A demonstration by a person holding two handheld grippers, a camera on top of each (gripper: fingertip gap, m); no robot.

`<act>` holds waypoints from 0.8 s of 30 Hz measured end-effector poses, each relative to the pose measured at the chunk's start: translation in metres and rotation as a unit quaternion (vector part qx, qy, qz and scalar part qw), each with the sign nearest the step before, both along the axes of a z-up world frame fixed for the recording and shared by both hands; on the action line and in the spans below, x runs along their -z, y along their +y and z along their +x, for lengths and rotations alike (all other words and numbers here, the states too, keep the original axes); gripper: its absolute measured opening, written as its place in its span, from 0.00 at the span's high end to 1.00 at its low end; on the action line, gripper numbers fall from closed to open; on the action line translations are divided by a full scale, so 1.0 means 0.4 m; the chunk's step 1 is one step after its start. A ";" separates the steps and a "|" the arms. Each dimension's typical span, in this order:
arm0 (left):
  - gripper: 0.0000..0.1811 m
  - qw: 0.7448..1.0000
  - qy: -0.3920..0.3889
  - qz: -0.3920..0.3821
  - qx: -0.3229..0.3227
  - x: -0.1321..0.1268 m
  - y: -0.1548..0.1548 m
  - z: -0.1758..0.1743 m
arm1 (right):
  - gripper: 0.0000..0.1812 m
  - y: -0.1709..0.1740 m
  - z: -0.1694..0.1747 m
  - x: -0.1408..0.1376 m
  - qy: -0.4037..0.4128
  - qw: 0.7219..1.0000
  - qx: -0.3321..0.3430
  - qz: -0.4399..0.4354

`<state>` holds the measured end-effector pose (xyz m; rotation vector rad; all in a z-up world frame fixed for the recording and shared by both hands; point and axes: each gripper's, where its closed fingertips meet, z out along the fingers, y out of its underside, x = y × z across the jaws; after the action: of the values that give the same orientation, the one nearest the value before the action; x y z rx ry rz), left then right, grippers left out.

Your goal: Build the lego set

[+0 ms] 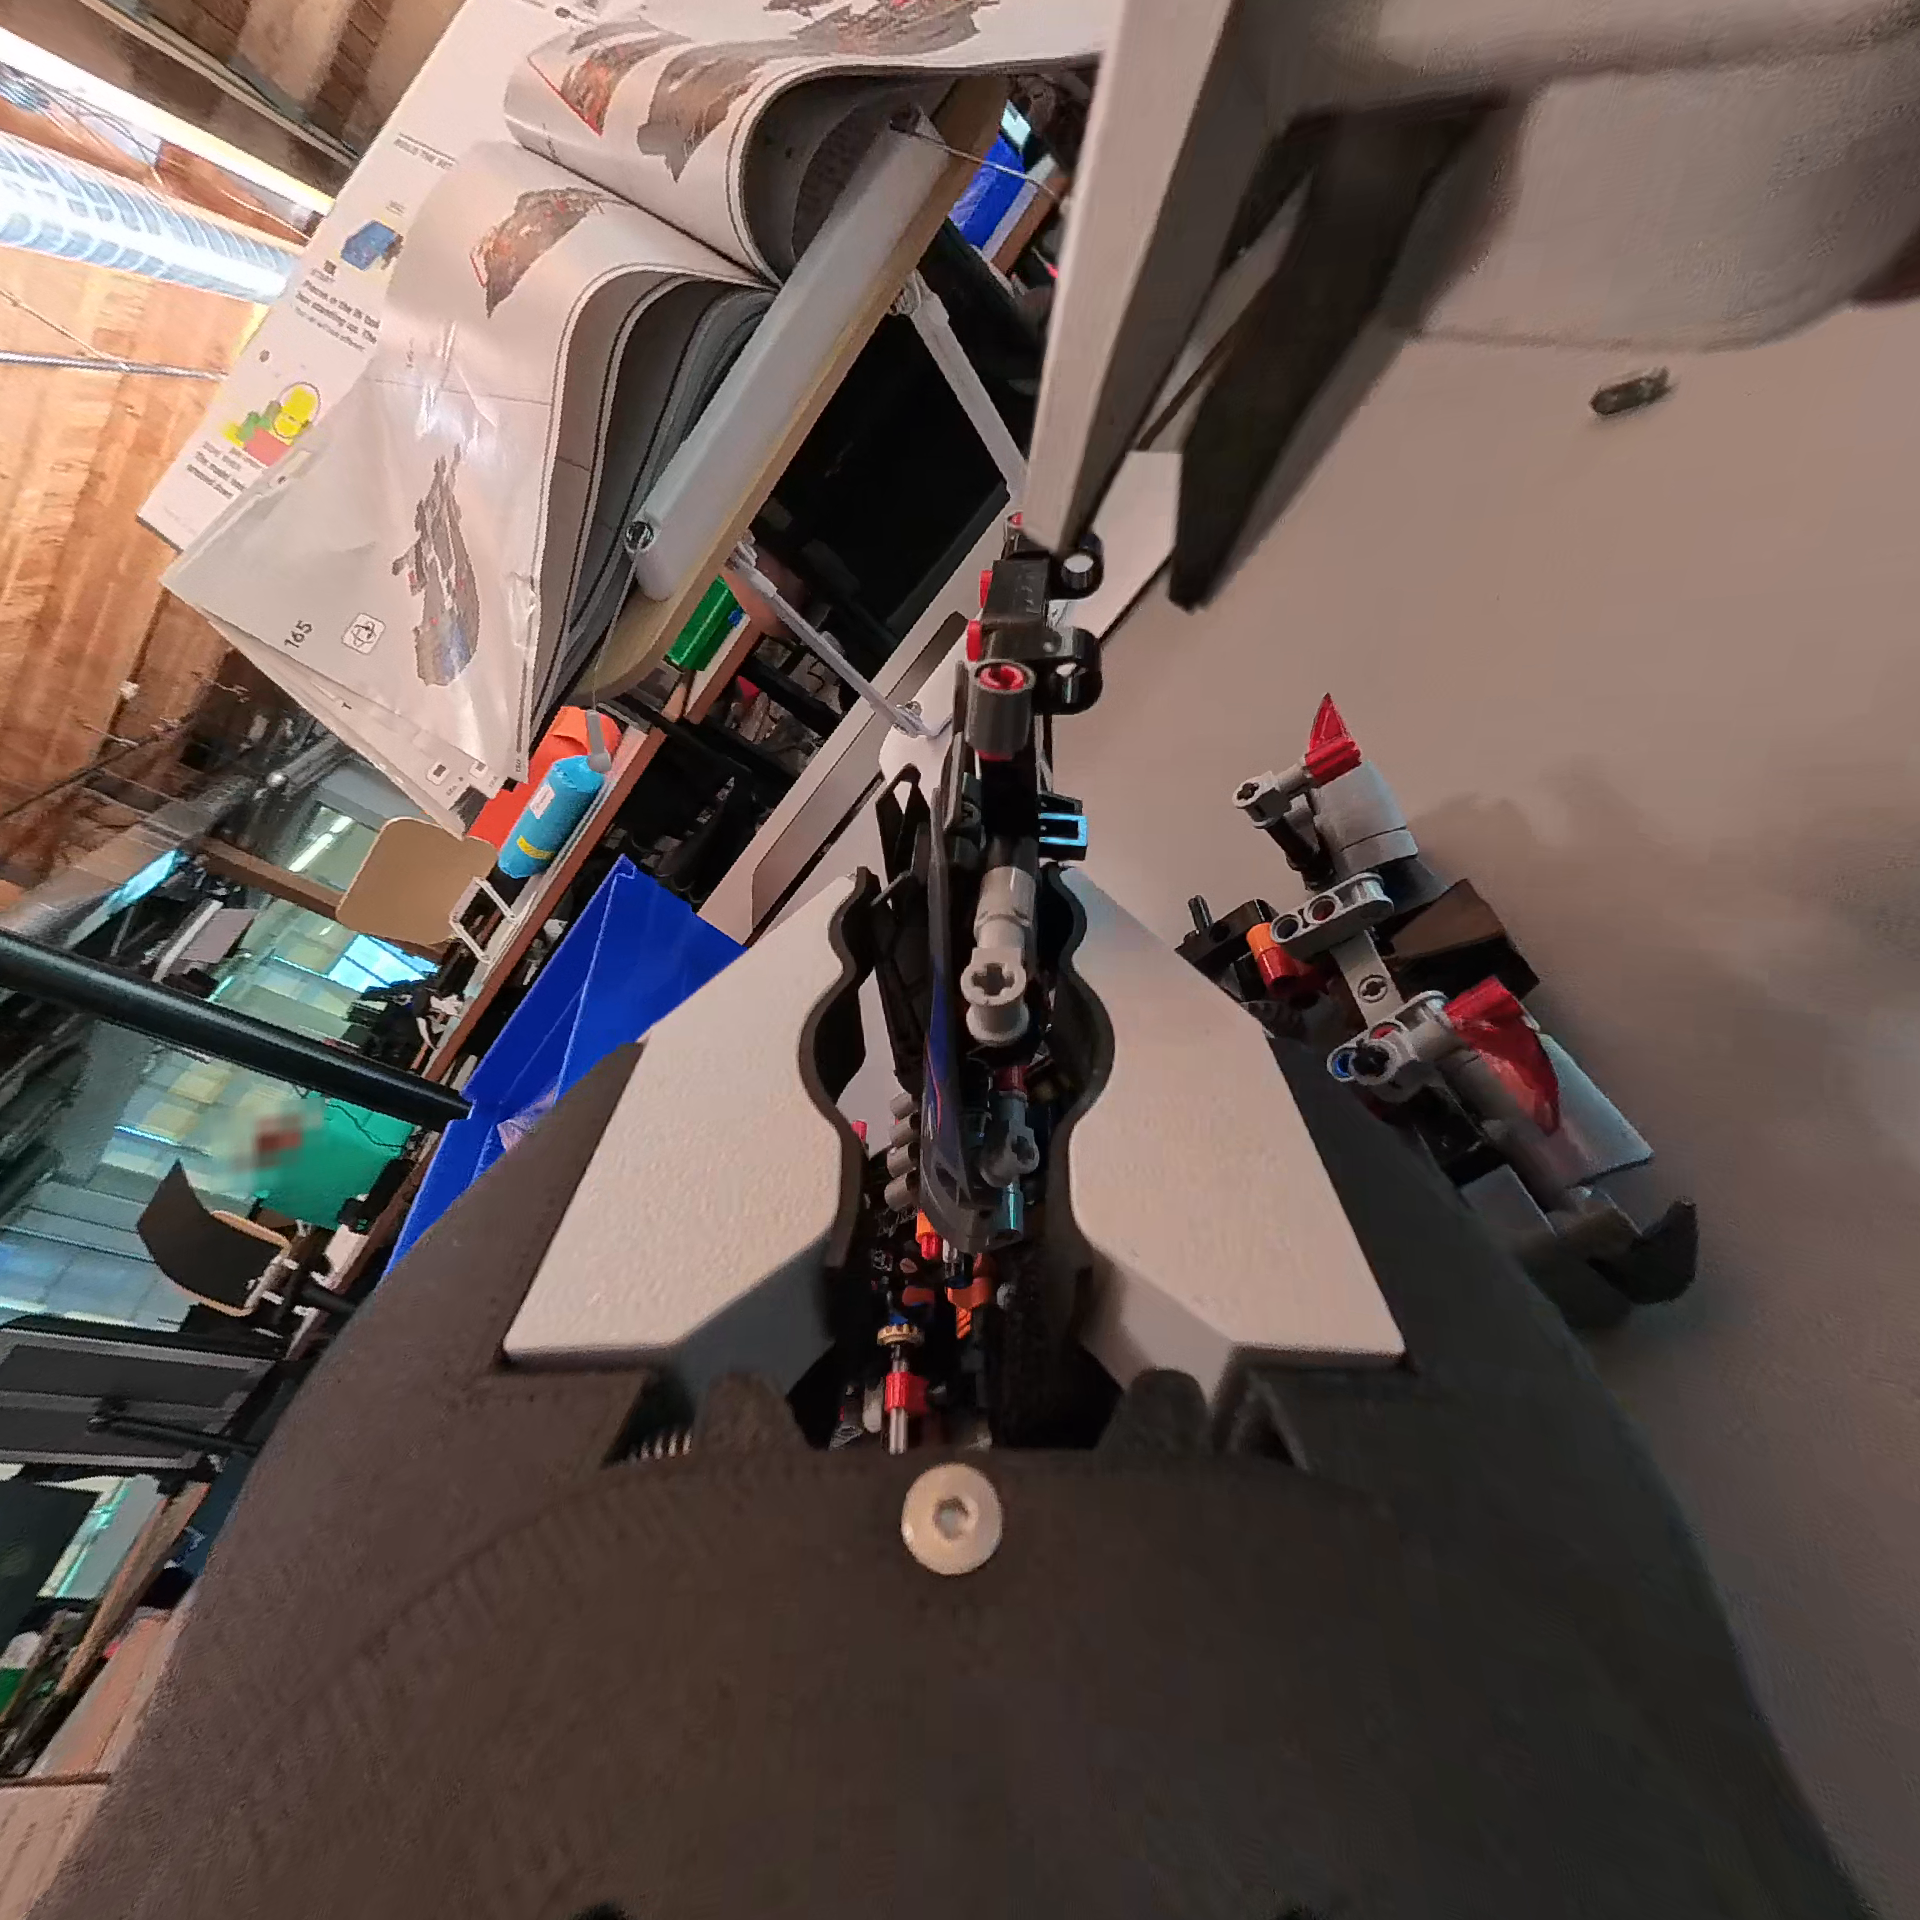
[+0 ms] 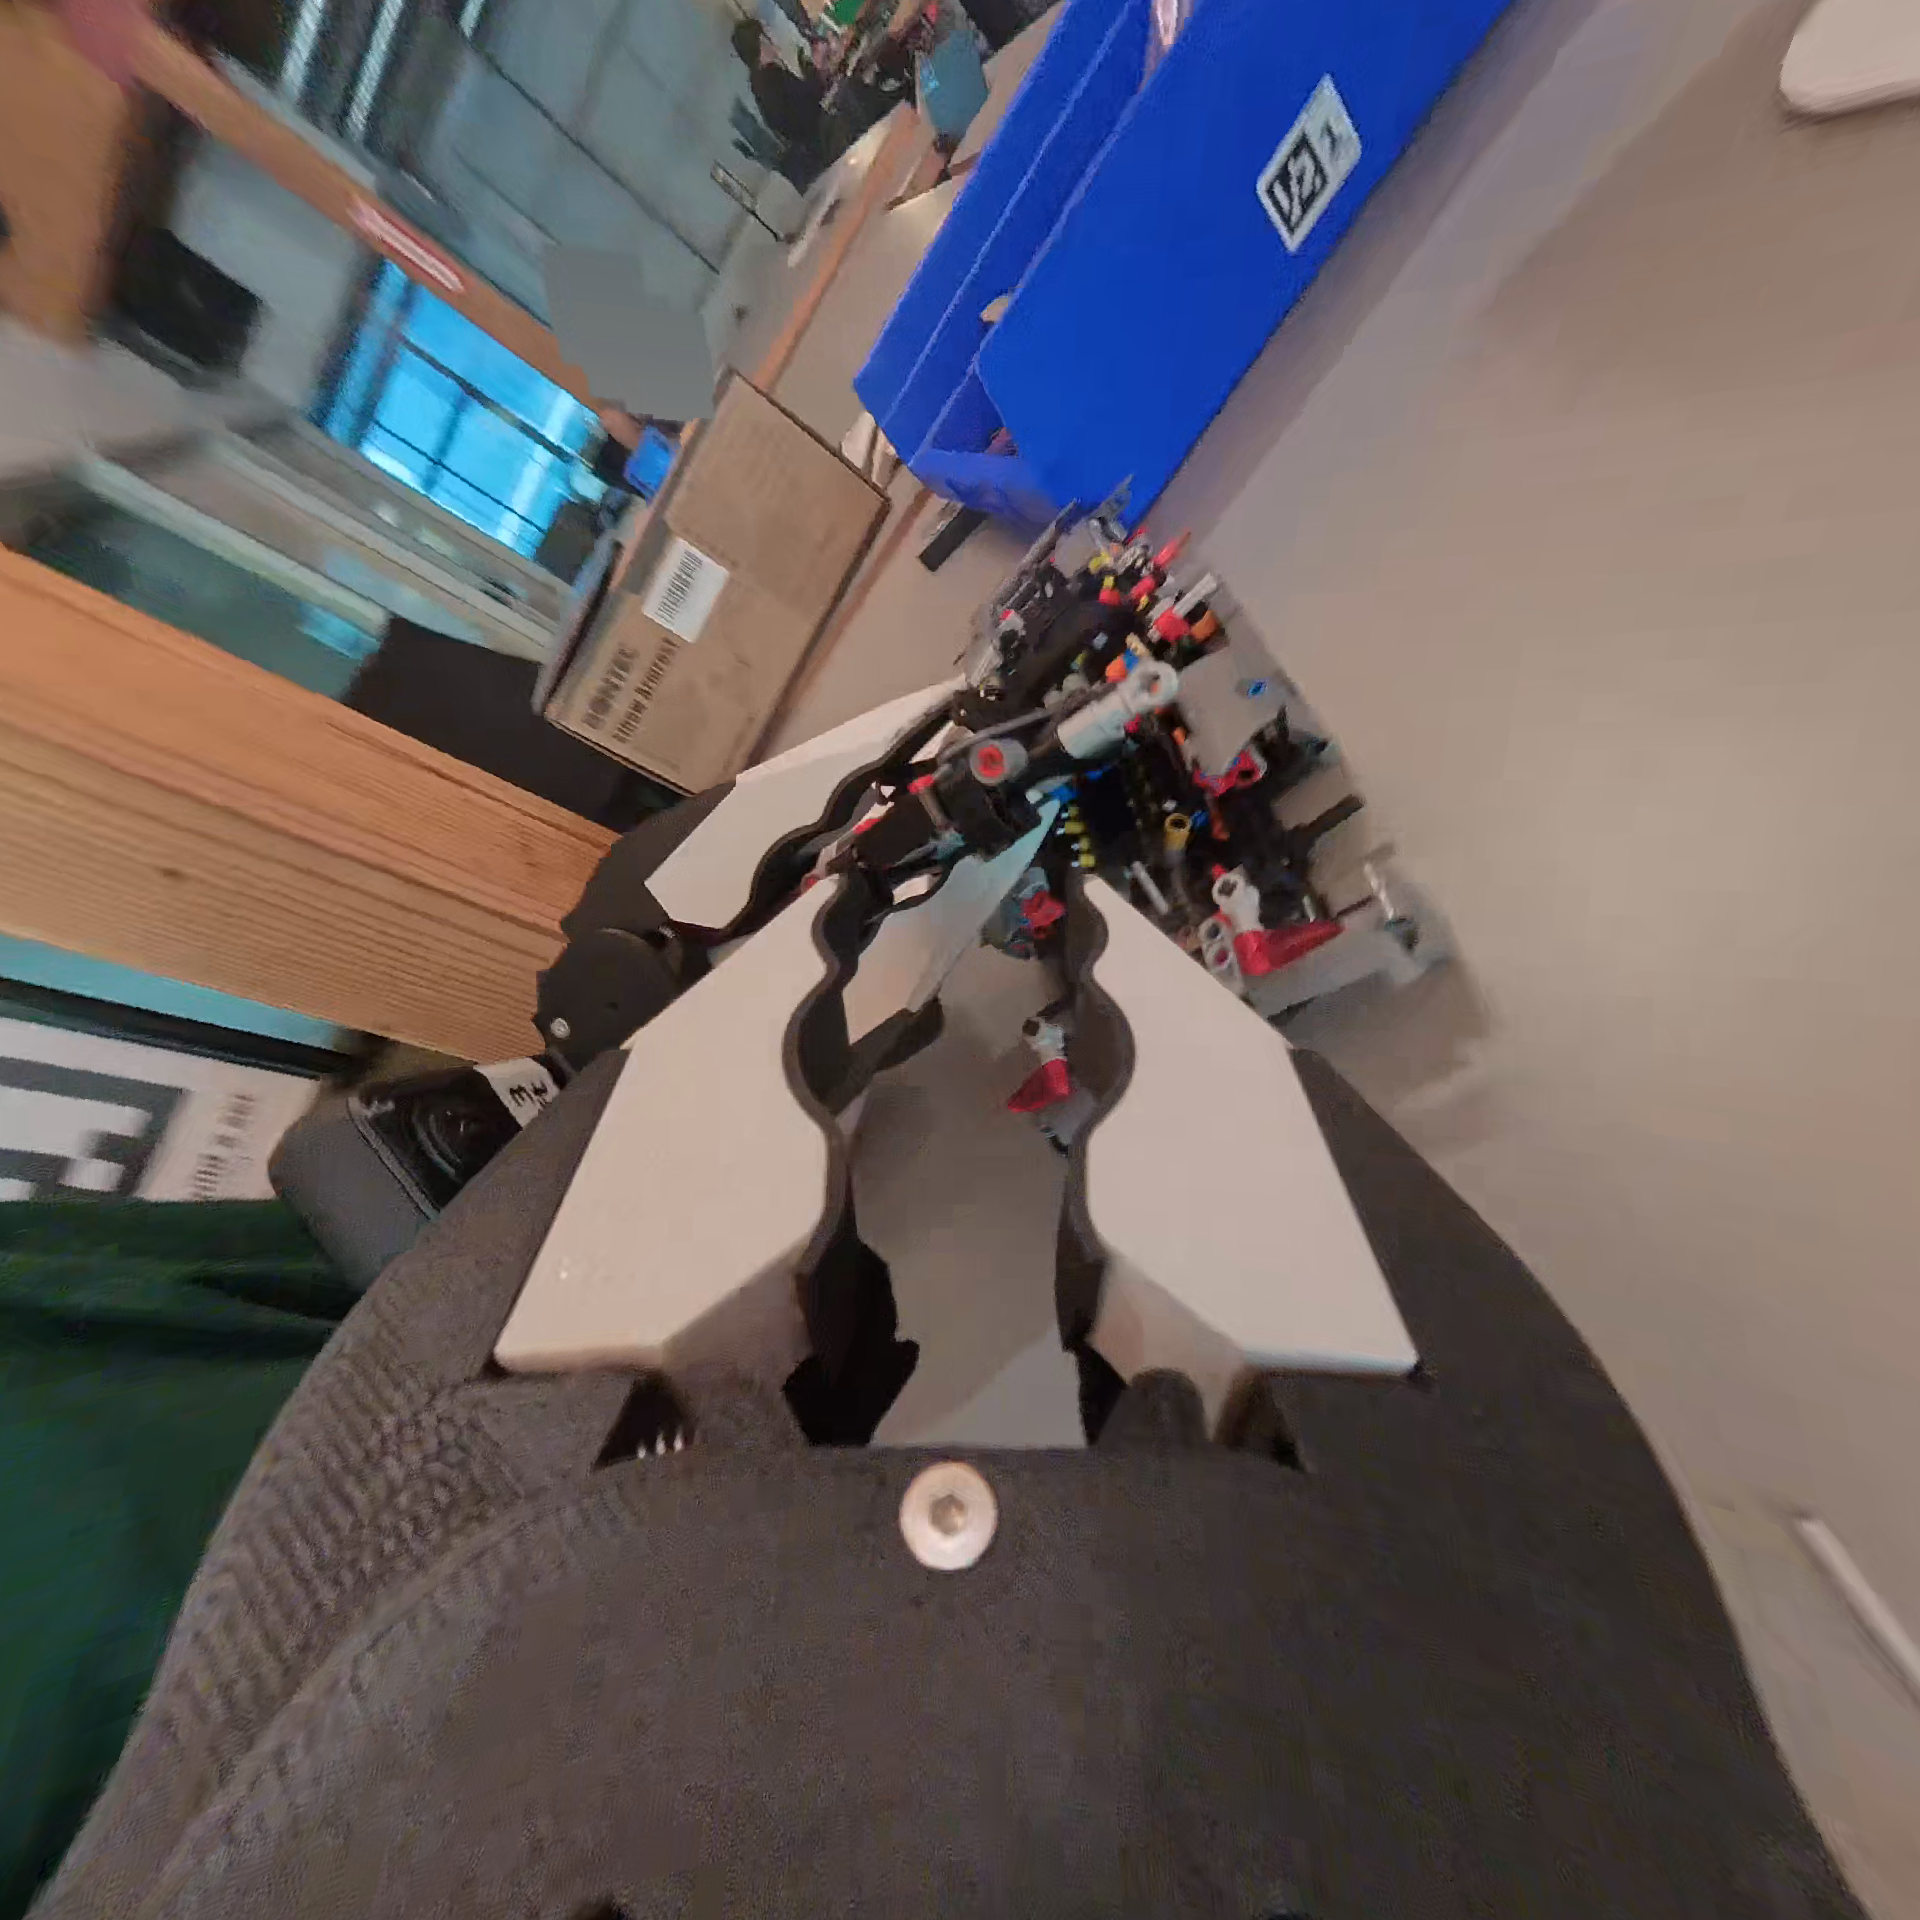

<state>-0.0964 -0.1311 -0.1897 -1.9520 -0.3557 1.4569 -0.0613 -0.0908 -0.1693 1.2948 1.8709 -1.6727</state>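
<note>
A blue bin [image 2: 1143, 312] stands near a cardboard box [image 2: 727, 592].

I see print on the open instruction booklet [image 1: 436, 436] | a square coded tag on the blue bin [image 2: 1307, 166] | a barcode sticker and lettering on the cardboard box [image 2: 686, 592] | wording withheld.

The lego model [image 2: 1132, 769] is mostly black and grey, with little red, orange, blue and yellow bits all over it. The left gripper [image 1: 966, 935] and the right gripper [image 2: 961, 935] are dark grey and bumpy, with plain white fingers [image 1: 707, 1174]. The worktop [image 2: 1610, 727] is pale grey, and the bin [image 2: 1143, 312] is bright blue with a black-and-white sticker [image 2: 1307, 166].
</note>
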 end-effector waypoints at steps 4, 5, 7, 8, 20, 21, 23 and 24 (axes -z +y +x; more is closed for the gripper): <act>0.83 1.000 0.008 -0.018 -0.003 0.005 0.002 0.002 | 0.72 -0.030 0.021 -0.002 -0.097 0.988 -0.019 -0.119; 0.83 1.000 0.010 -0.023 -0.003 0.006 0.002 0.003 | 0.73 -0.036 0.022 -0.005 -0.103 0.985 -0.021 -0.134; 0.83 1.000 0.012 -0.028 -0.003 0.008 0.003 0.004 | 0.80 -0.045 0.015 0.002 -0.103 0.985 -0.015 -0.139; 0.83 0.999 0.014 -0.031 -0.003 0.010 0.004 0.004 | 0.84 -0.048 0.011 0.003 -0.102 0.984 -0.011 -0.145; 0.71 1.000 0.006 -0.024 -0.007 0.018 0.007 -0.001 | 0.92 -0.045 0.005 0.011 -0.107 0.968 -0.025 -0.227; 0.71 1.000 0.006 -0.024 -0.007 0.017 0.008 0.000 | 0.92 -0.045 0.005 0.015 -0.108 0.966 -0.026 -0.235; 0.71 1.000 0.008 -0.018 -0.007 0.014 0.010 0.002 | 0.93 -0.041 0.002 0.015 -0.100 0.960 -0.025 -0.262; 0.71 1.000 0.007 -0.016 -0.008 0.013 0.009 0.002 | 0.93 -0.041 0.001 0.020 -0.102 0.958 -0.021 -0.268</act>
<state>-0.0955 -0.1275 -0.1951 -1.9678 -0.3454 1.4948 -0.0610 -0.1072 -0.1774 1.1307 1.1990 -1.7761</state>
